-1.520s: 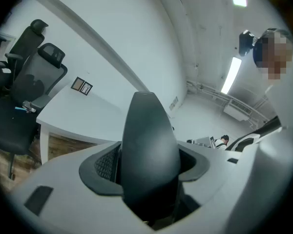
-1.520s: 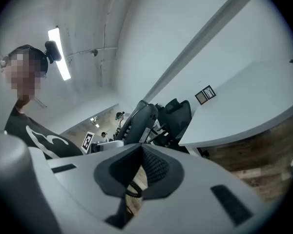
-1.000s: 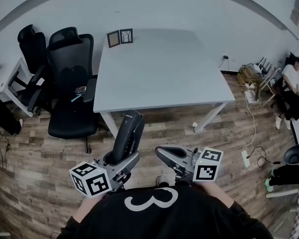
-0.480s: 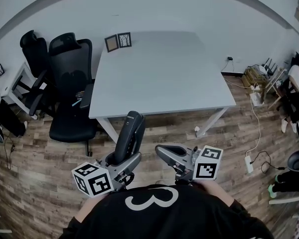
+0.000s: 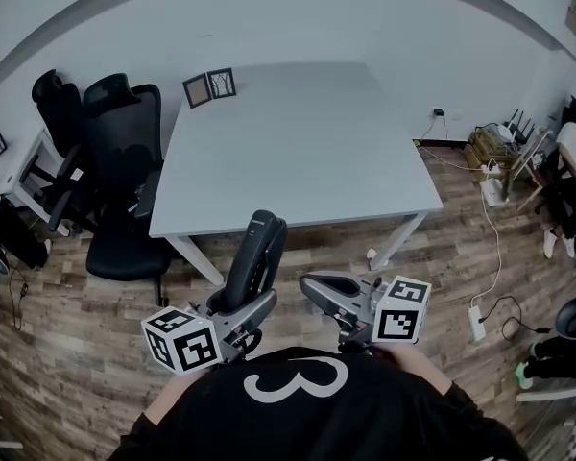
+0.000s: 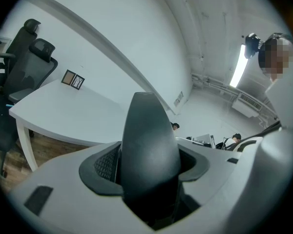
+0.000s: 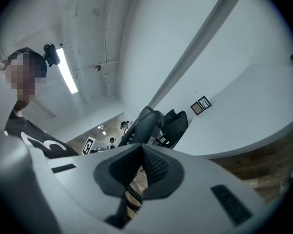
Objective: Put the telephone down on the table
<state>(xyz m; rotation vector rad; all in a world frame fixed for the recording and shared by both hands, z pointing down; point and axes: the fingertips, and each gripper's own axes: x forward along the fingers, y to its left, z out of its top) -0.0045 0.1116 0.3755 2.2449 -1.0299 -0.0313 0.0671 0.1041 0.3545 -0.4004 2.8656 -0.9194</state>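
The black telephone (image 5: 255, 260) is a long handset that stands upright, tilted slightly right, in my left gripper (image 5: 241, 307). That gripper is shut on the handset's lower part. In the left gripper view the telephone (image 6: 149, 145) fills the gap between the jaws, with both pads against its sides. The white table (image 5: 298, 152) lies ahead, and the handset's top reaches its near edge in the head view. My right gripper (image 5: 314, 285) hangs beside it over the floor, shut and holding nothing; in the right gripper view its pads (image 7: 156, 167) stand almost together.
Two small picture frames (image 5: 208, 86) stand at the table's far left corner. Black office chairs (image 5: 115, 161) crowd its left side. A power strip (image 5: 475, 323) and cables lie on the wooden floor at right, near a seated person (image 5: 574, 152).
The table has drawn nearer and shifted left in the head view. The held telephone's top now meets the table's near edge. Both grippers keep their hold and spacing.
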